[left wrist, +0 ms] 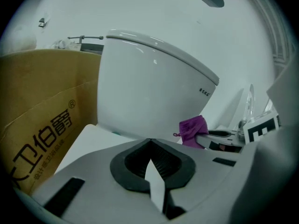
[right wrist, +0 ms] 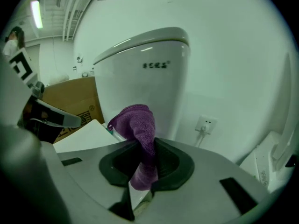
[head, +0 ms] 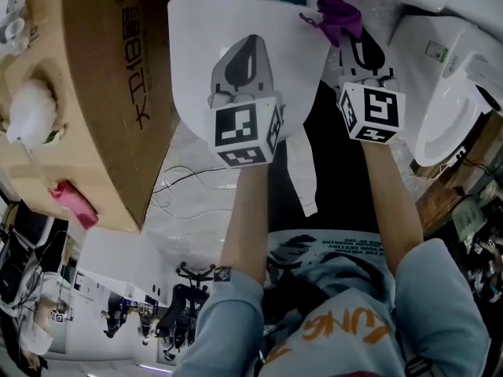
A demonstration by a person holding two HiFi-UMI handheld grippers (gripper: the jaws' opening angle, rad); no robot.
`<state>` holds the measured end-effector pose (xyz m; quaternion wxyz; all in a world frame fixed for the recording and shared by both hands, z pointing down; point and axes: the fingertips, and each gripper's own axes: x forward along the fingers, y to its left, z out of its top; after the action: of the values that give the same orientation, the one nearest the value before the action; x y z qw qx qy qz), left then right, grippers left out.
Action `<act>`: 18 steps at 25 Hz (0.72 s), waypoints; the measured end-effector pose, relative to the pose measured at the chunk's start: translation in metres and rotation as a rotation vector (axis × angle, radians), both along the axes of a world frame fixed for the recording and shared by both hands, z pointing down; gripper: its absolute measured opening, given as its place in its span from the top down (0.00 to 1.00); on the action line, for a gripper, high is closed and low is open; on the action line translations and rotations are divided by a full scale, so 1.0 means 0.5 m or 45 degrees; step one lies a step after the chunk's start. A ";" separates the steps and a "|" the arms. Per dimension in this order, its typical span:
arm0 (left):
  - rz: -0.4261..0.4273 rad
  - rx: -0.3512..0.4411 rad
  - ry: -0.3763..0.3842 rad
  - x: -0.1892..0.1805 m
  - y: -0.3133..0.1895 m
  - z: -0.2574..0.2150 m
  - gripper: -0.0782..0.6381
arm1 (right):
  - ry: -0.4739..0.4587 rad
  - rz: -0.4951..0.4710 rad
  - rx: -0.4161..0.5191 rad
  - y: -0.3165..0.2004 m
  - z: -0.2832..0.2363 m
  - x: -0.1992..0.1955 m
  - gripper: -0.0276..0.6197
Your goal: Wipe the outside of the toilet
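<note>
Right hand-held gripper (head: 350, 38) clamps purple cloth (head: 339, 12) at 2 o'clock edge of toilet (head: 192, 45) lid. Left hand-held gripper (head: 245, 49), jaws together, empty, hovers above lid. Wipe seemingly starting; next: press cloth to outer surface, sweep.

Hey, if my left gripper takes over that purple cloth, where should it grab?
Probably the free fold of the purple cloth that bulges beyond the right gripper, which pinches its middle. Come in from the left, over the white toilet lid, since that side is open; the left gripper is shut and must open first.
</note>
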<state>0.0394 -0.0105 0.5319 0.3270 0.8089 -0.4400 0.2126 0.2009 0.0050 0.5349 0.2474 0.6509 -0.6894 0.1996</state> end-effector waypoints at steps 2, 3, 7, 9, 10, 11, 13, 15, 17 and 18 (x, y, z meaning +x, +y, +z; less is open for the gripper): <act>-0.052 -0.014 -0.007 -0.037 -0.003 0.010 0.86 | 0.008 -0.106 0.014 -0.017 -0.012 -0.060 0.83; -0.081 -0.017 -0.011 -0.056 -0.007 0.015 0.86 | 0.014 -0.169 0.026 -0.030 -0.018 -0.095 0.83; -0.202 -0.018 -0.021 -0.133 -0.026 0.024 0.86 | 0.047 -0.431 0.073 -0.095 -0.032 -0.244 0.83; -0.240 -0.022 -0.022 -0.170 -0.029 0.028 0.86 | 0.070 -0.524 0.094 -0.130 -0.033 -0.310 0.83; -0.258 -0.026 -0.025 -0.189 -0.029 0.031 0.86 | 0.083 -0.565 0.105 -0.148 -0.033 -0.341 0.83; -0.278 -0.031 -0.029 -0.209 -0.028 0.035 0.86 | 0.099 -0.606 0.118 -0.168 -0.032 -0.372 0.83; -0.324 -0.046 -0.038 -0.248 -0.025 0.047 0.86 | 0.141 -0.678 0.146 -0.208 -0.030 -0.426 0.83; -0.366 -0.063 -0.046 -0.282 -0.020 0.059 0.86 | 0.195 -0.721 0.161 -0.243 -0.021 -0.467 0.83; -0.402 -0.078 -0.050 -0.309 -0.016 0.070 0.86 | 0.261 -0.756 0.162 -0.270 -0.005 -0.499 0.83; -0.415 -0.084 -0.051 -0.320 -0.014 0.074 0.86 | 0.297 -0.778 0.159 -0.279 0.005 -0.515 0.83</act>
<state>-0.1206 -0.0175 0.5691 0.3746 0.7111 -0.5646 0.1873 -0.0566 -0.1343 0.5375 0.3326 0.4466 -0.8306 -0.0024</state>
